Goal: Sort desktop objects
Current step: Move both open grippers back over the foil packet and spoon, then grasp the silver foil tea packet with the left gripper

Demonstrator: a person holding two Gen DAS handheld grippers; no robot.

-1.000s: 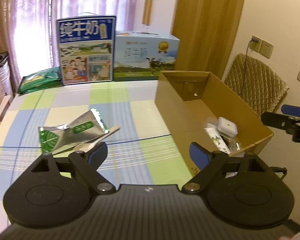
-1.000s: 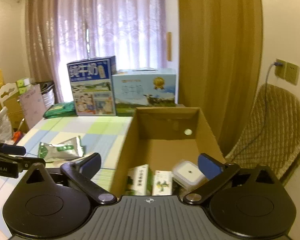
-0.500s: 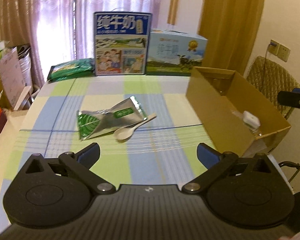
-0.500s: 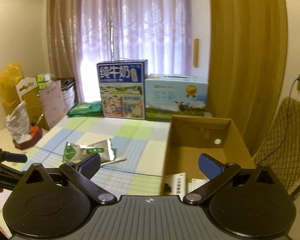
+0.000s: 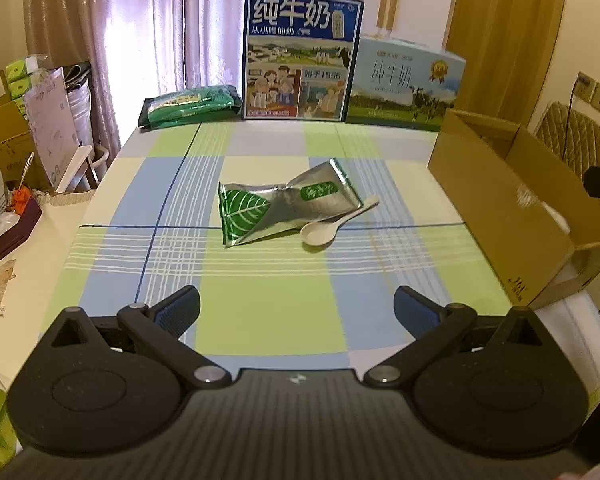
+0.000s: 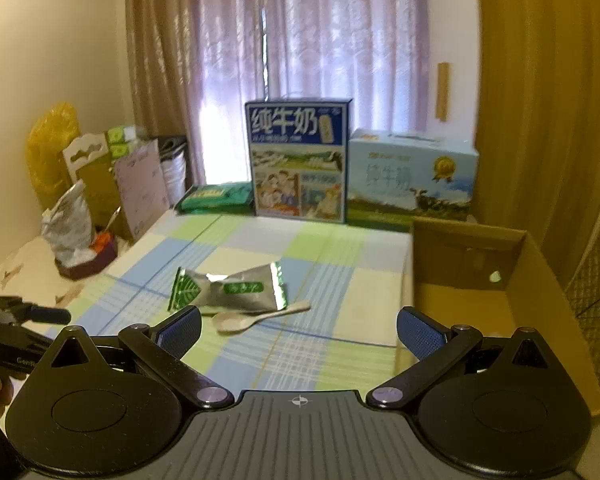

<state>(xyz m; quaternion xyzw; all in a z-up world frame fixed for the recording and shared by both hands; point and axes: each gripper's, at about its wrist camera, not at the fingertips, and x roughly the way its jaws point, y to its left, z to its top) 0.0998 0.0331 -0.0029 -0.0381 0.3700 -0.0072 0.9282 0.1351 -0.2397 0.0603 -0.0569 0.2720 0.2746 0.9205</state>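
Both grippers, left gripper (image 5: 296,306) and right gripper (image 6: 298,328), hang with jaws spread and empty. The spoon (image 5: 337,223) touches the near edge of the foil pouch (image 5: 286,206) at mid-table, dead ahead of the left jaws (apparently the nearer), handle running far-right toward the cardboard box (image 5: 512,216).

A lived-in home room. Checked tablecloth (image 5: 268,292) over a table, sheer curtains (image 6: 312,40) across a bright window, milk cartons (image 5: 302,60) stacked at the far edge, quilted chair (image 5: 576,140) by wall sockets (image 5: 596,94), bags and boxes (image 6: 92,168) piled along the side wall.
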